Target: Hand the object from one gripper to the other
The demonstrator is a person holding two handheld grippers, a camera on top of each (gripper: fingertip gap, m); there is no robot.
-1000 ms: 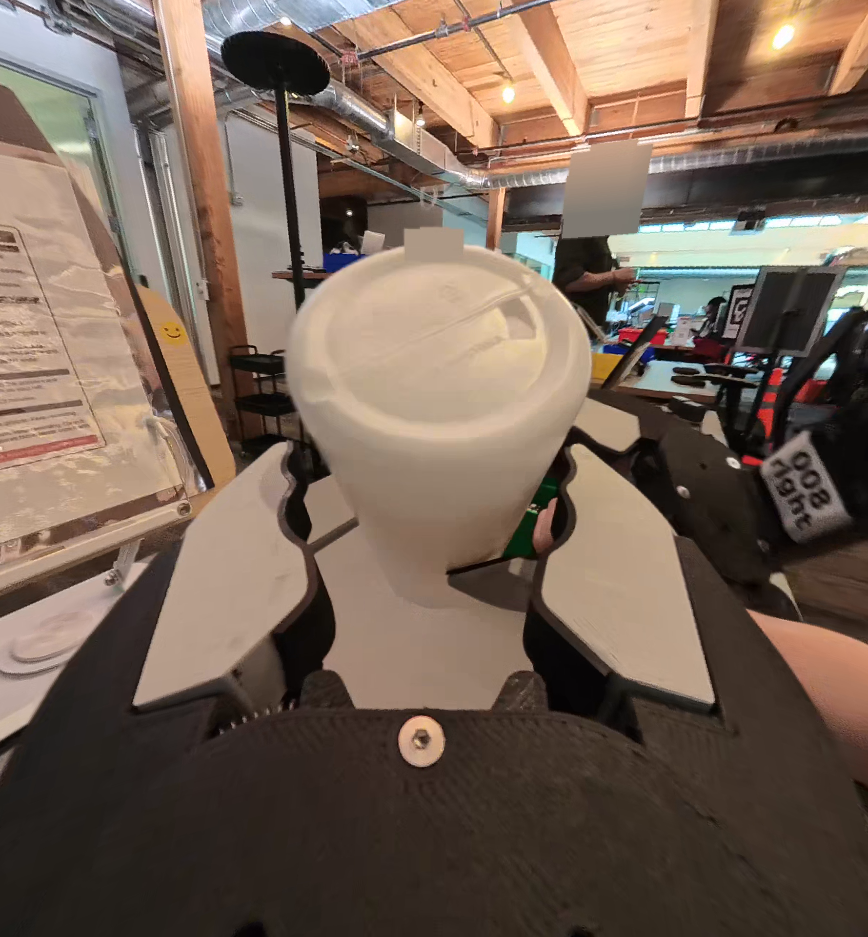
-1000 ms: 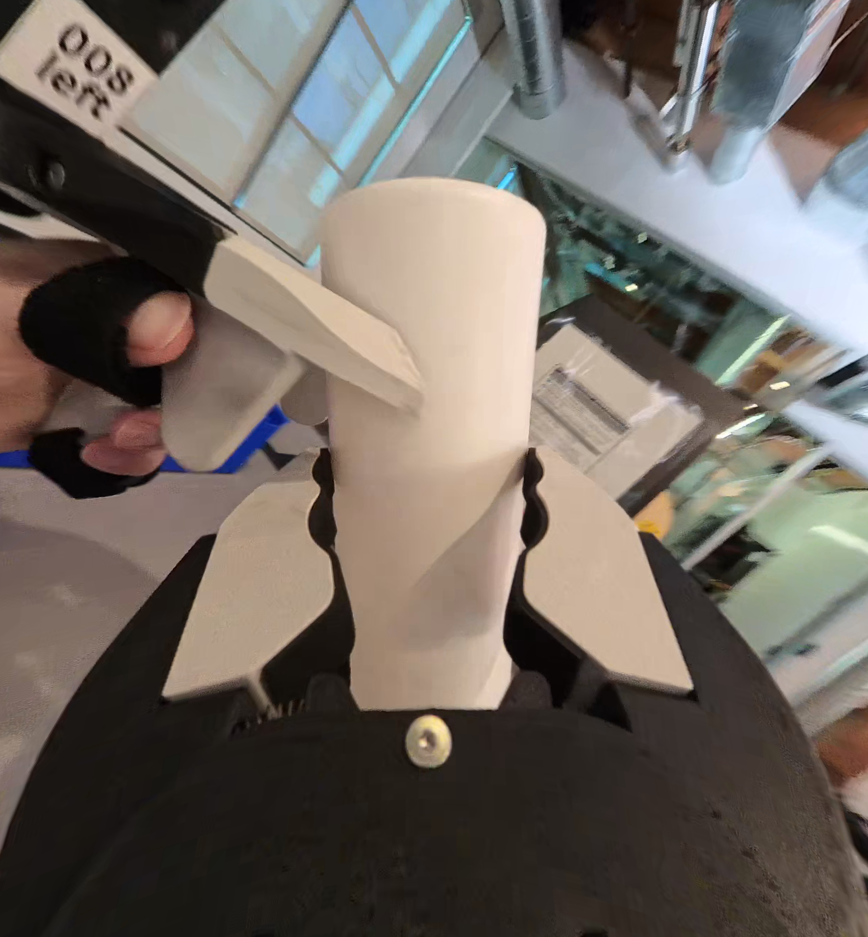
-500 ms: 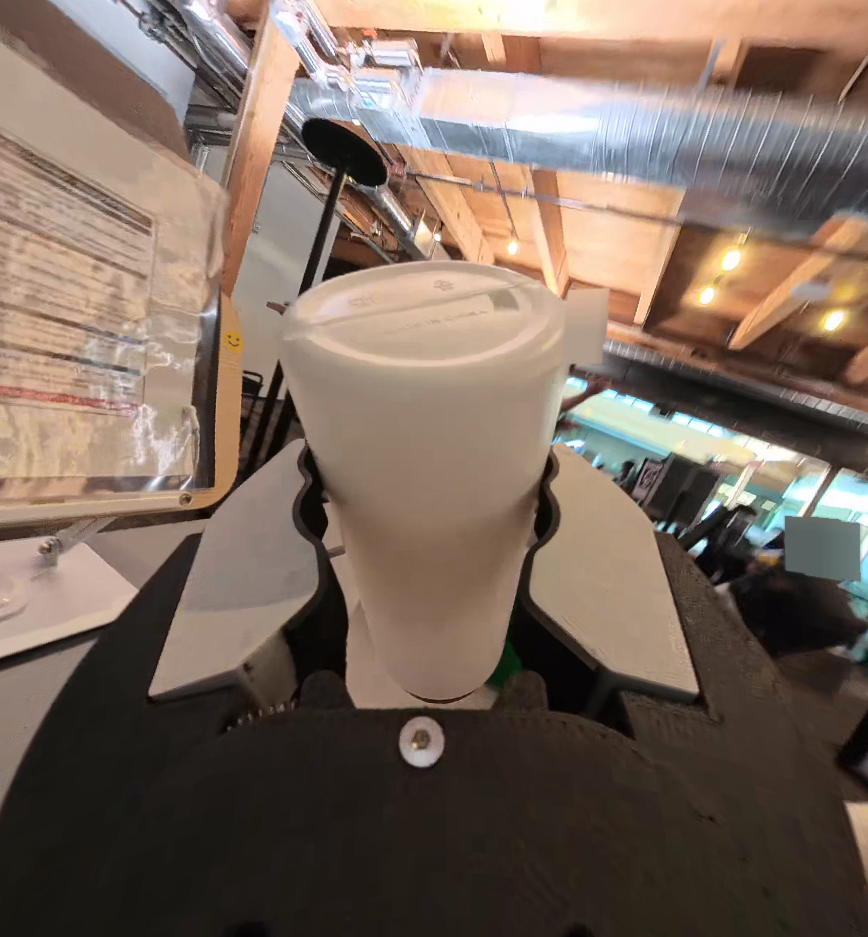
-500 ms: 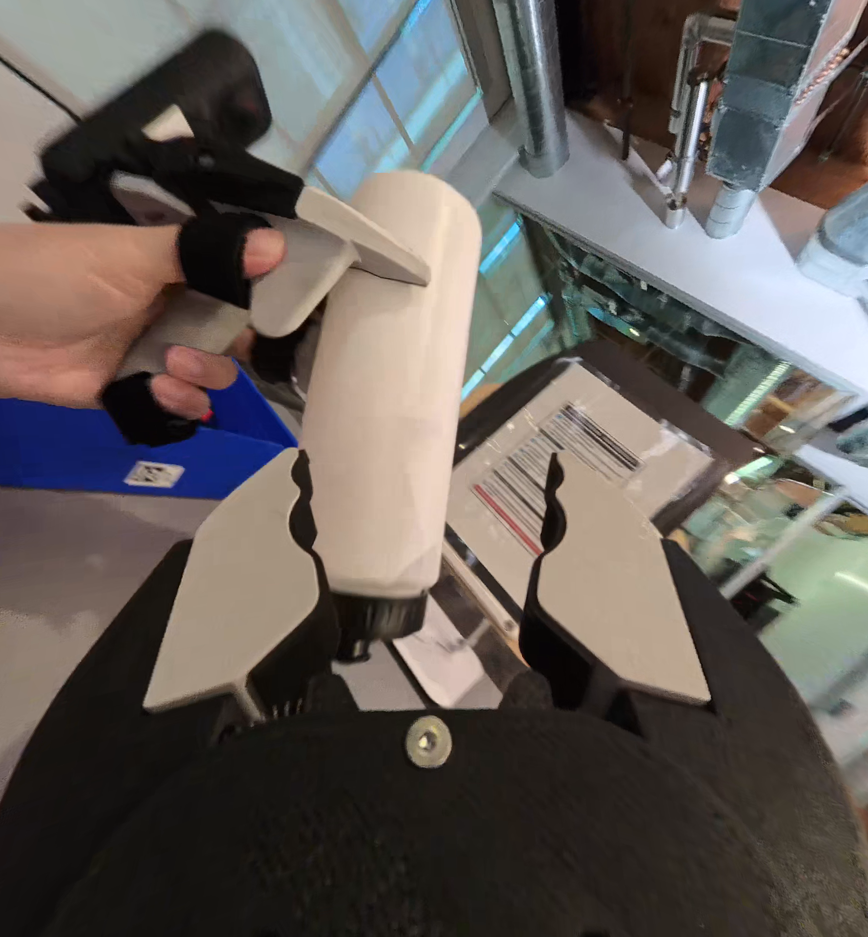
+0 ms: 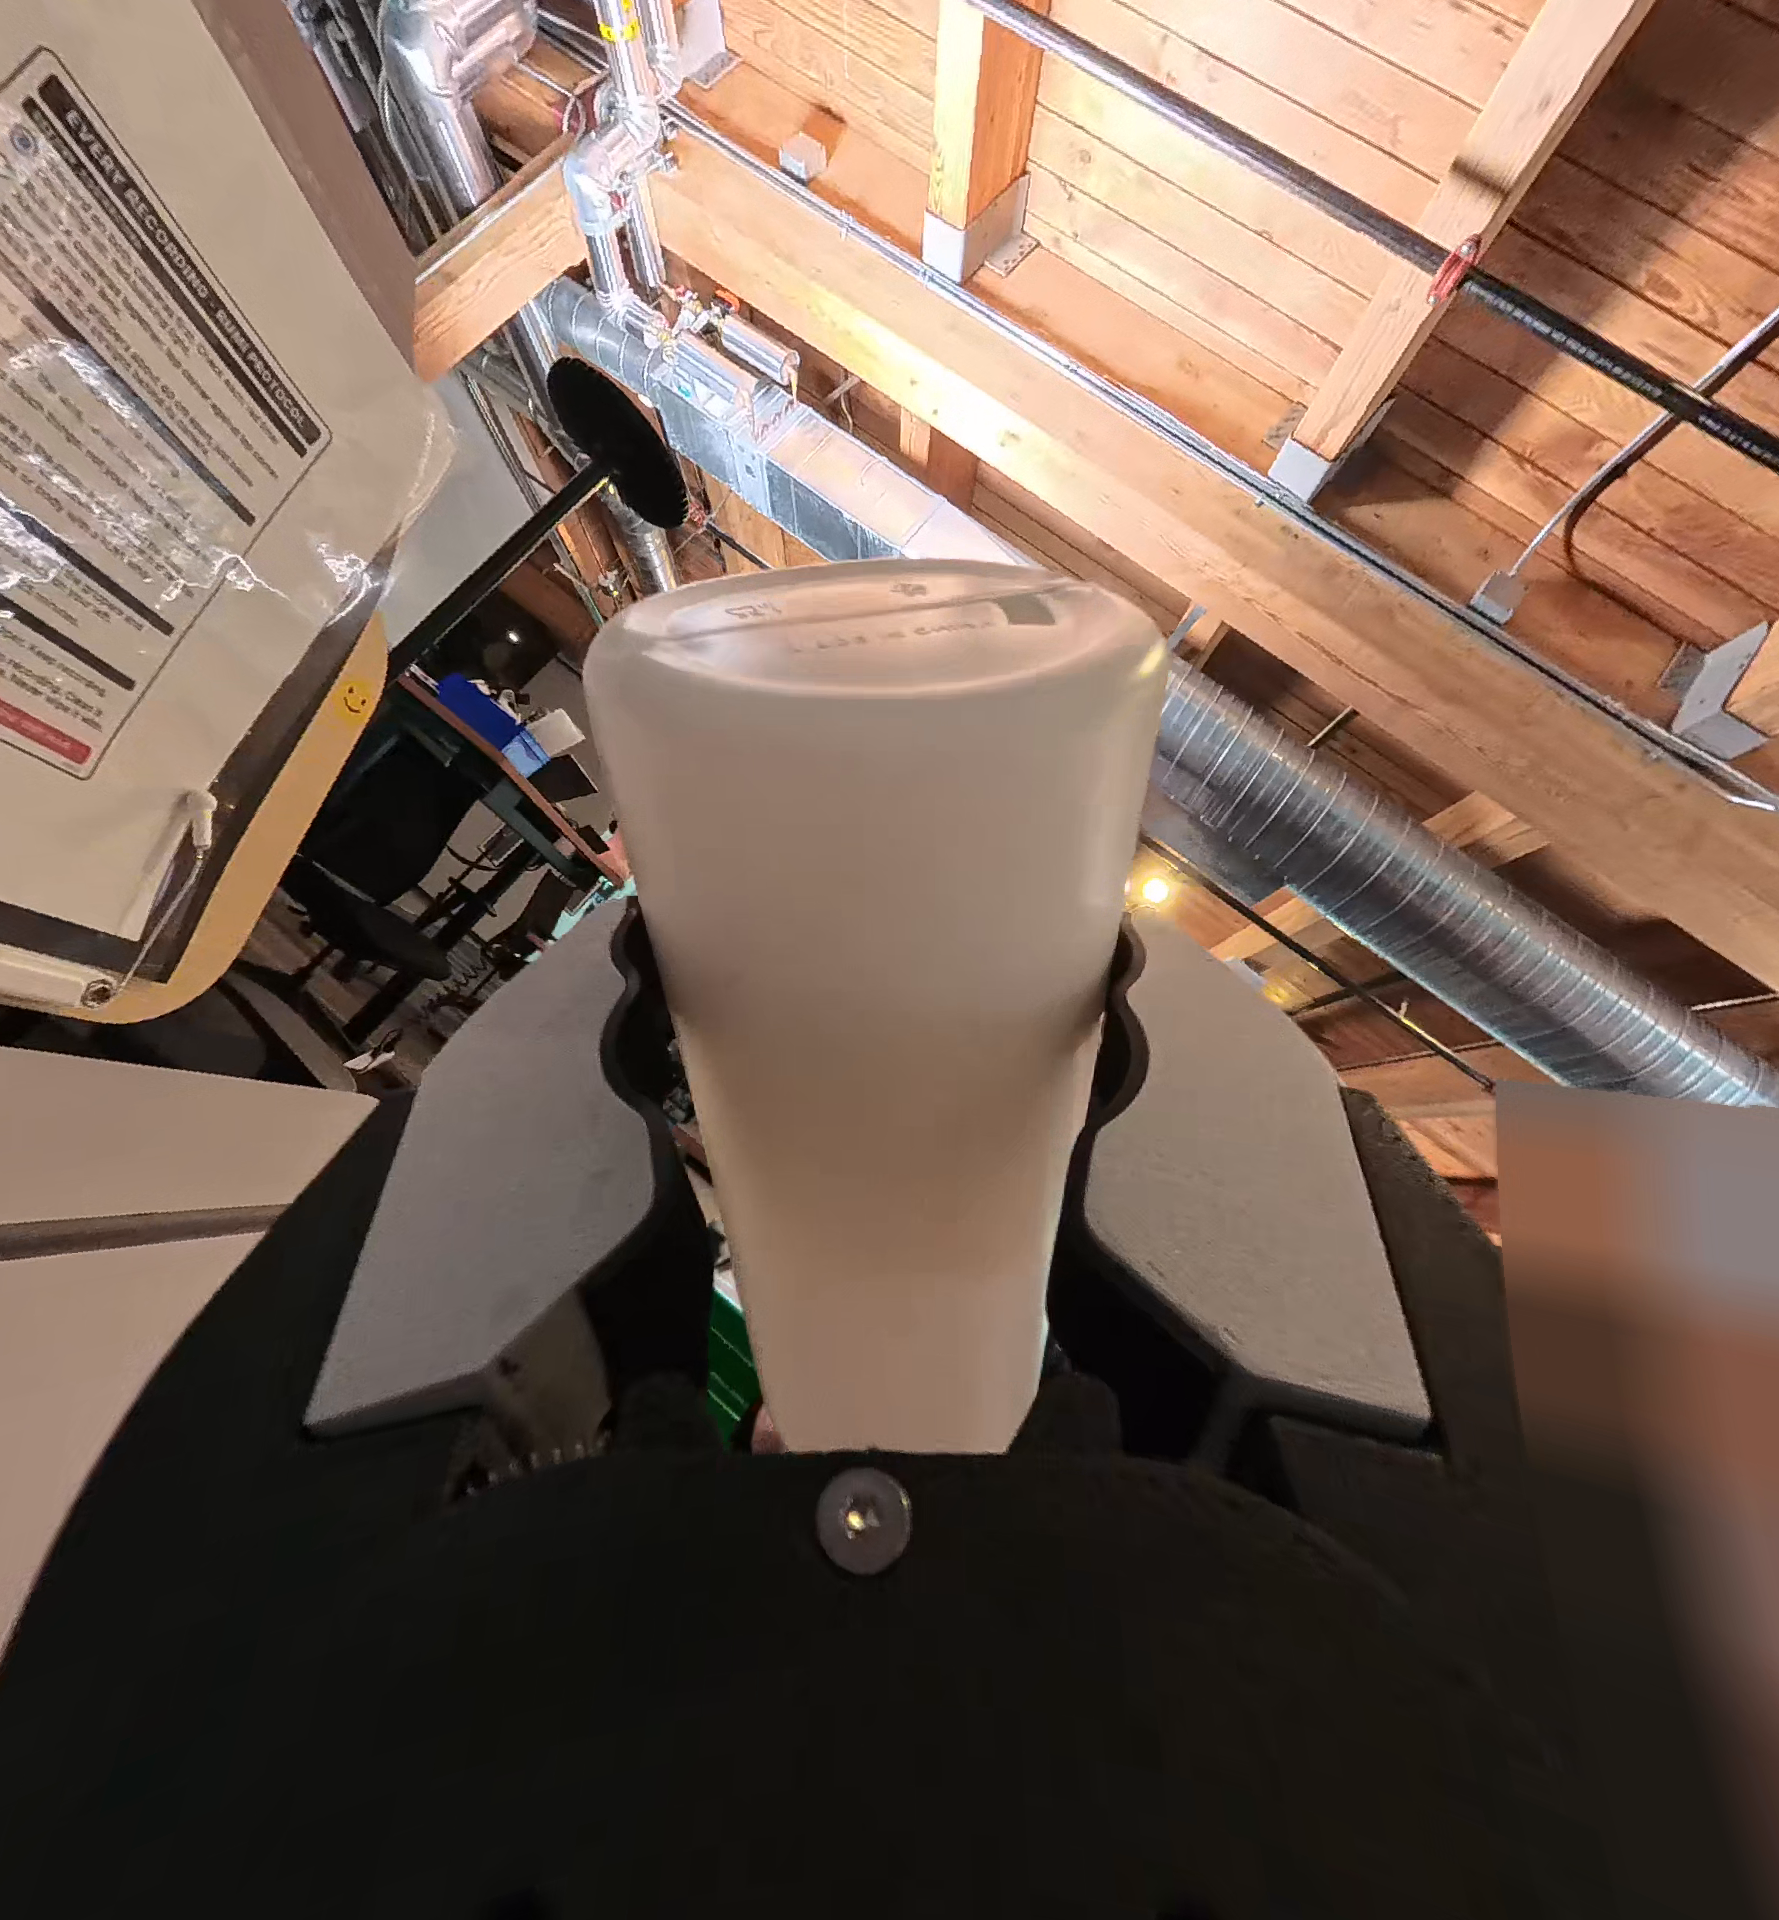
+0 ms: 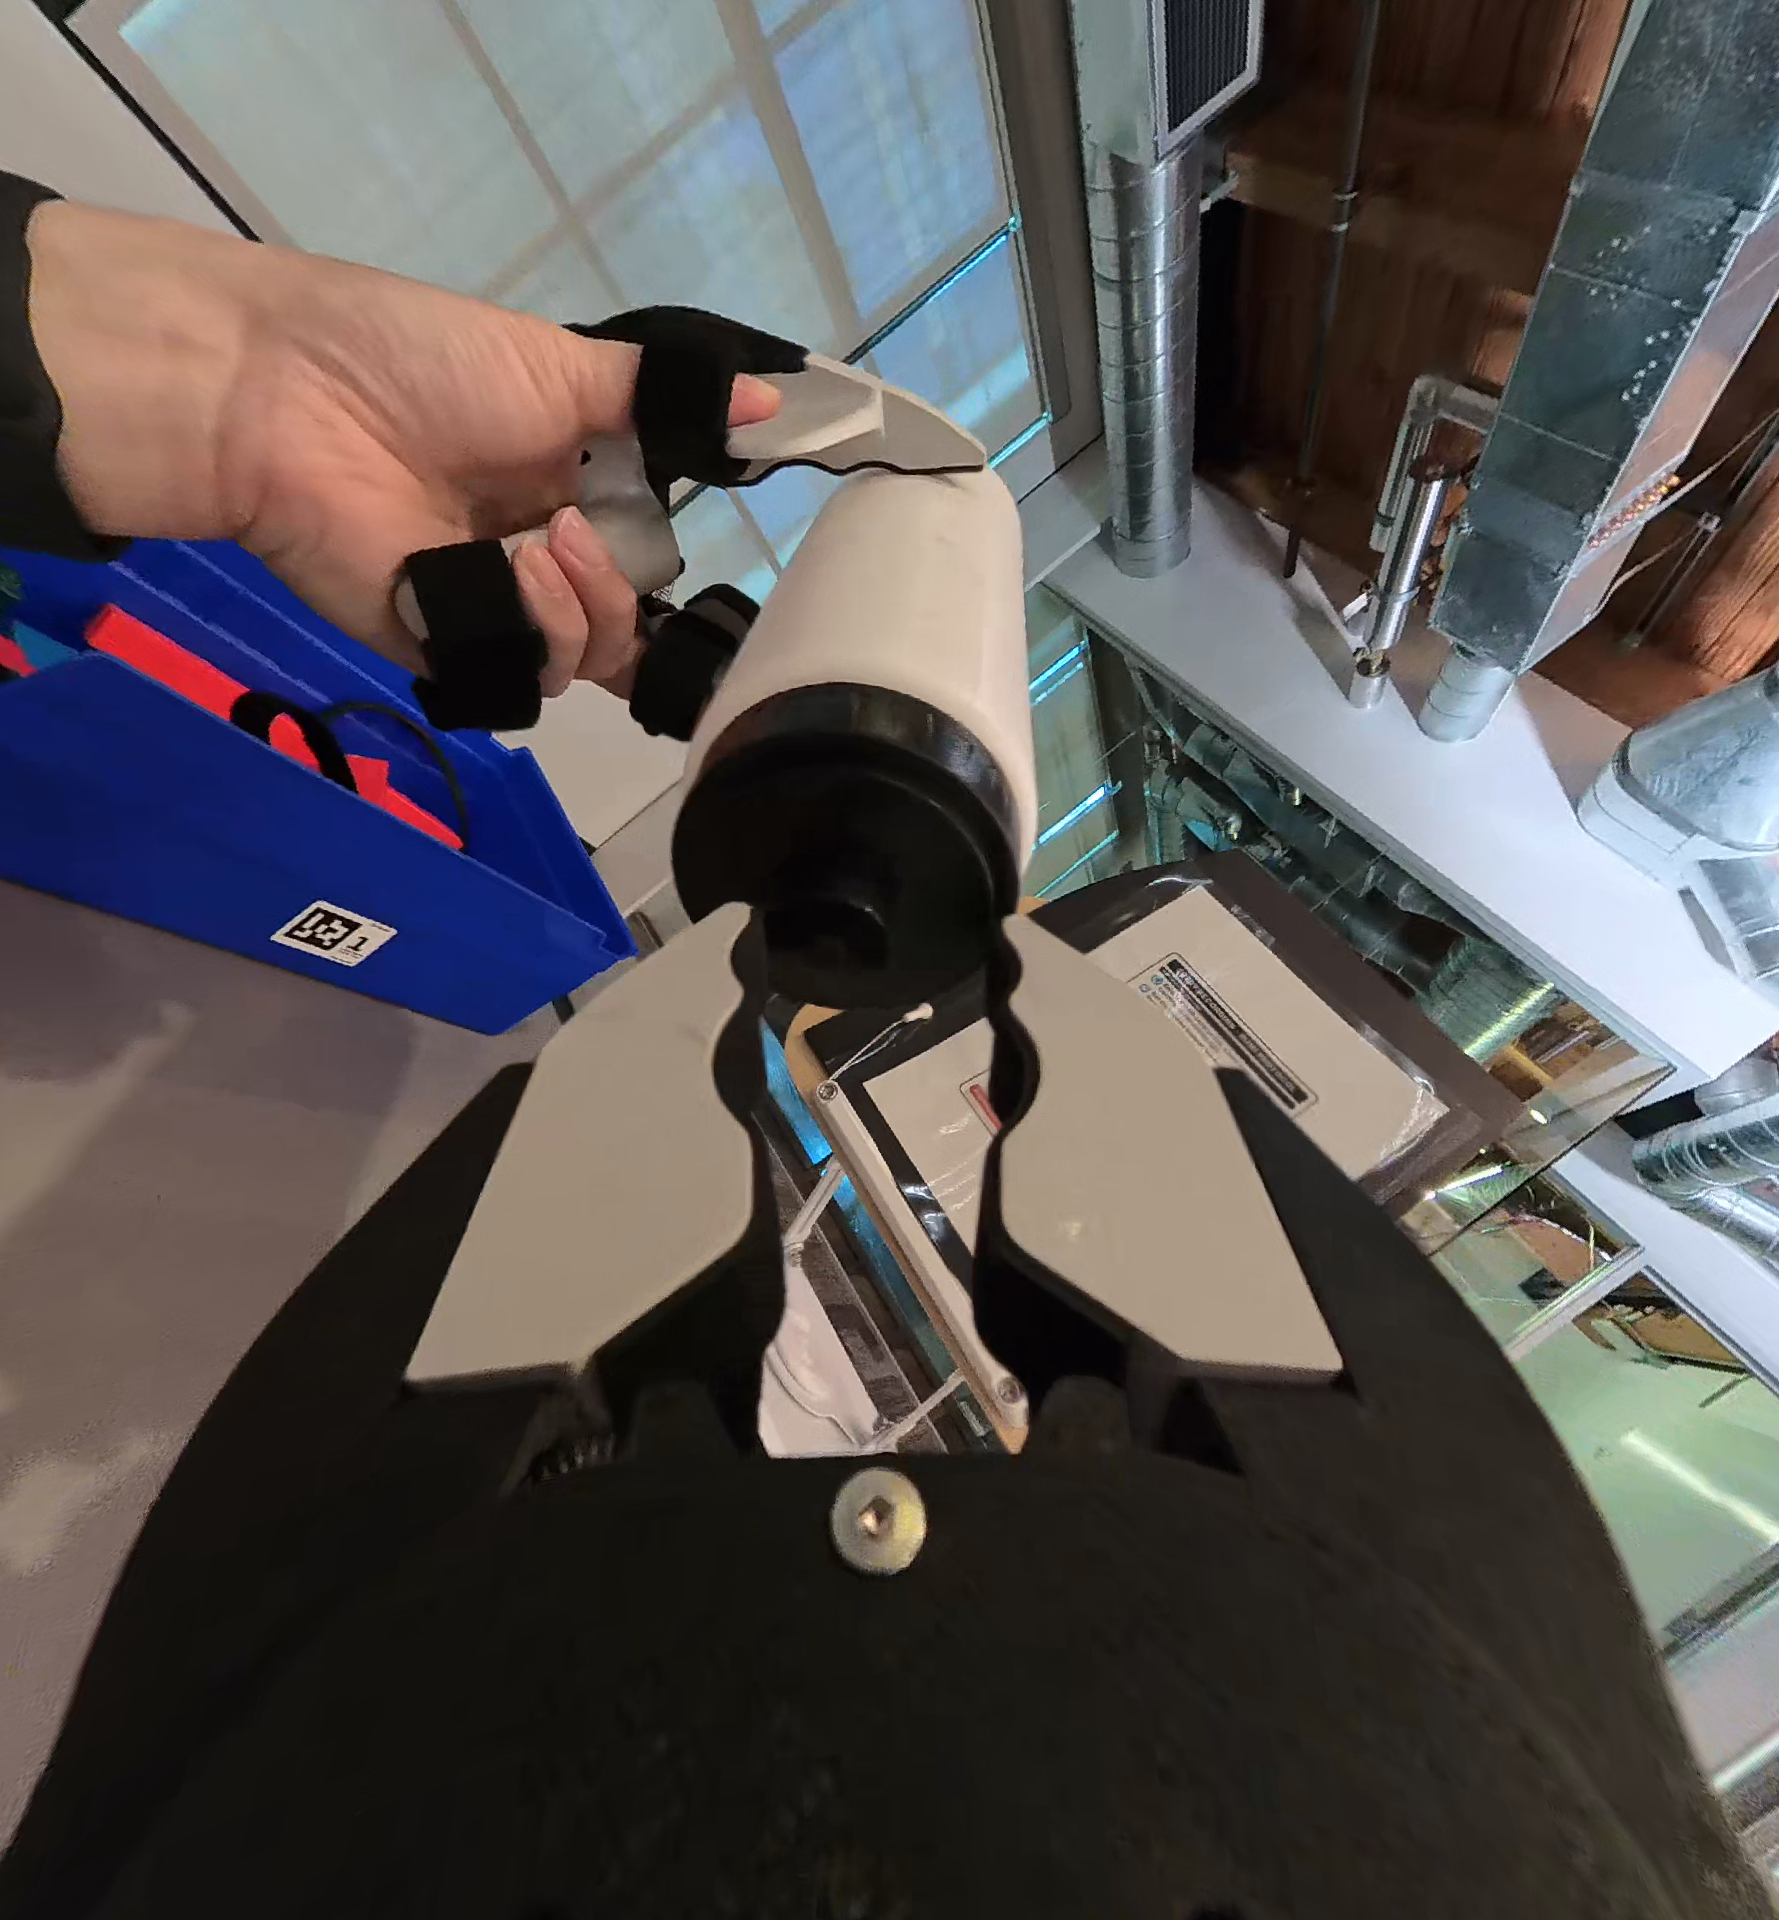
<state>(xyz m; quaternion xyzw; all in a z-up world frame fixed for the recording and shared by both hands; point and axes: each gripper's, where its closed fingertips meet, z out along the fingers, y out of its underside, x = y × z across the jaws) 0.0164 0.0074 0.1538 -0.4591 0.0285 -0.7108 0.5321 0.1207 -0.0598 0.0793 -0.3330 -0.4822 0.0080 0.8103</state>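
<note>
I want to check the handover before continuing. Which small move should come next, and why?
Probably draw the right gripper straight back from the white bottle. Its jaws stand open with nothing between them, just short of the black cap, while the left gripper is clamped on the bottle's body, so the transfer looks finished.

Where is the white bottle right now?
The white bottle sits clamped between the left gripper's fingers, filling the centre of the left wrist view. In the right wrist view its black cap end points at the open right gripper, beside the blue bin.
</note>
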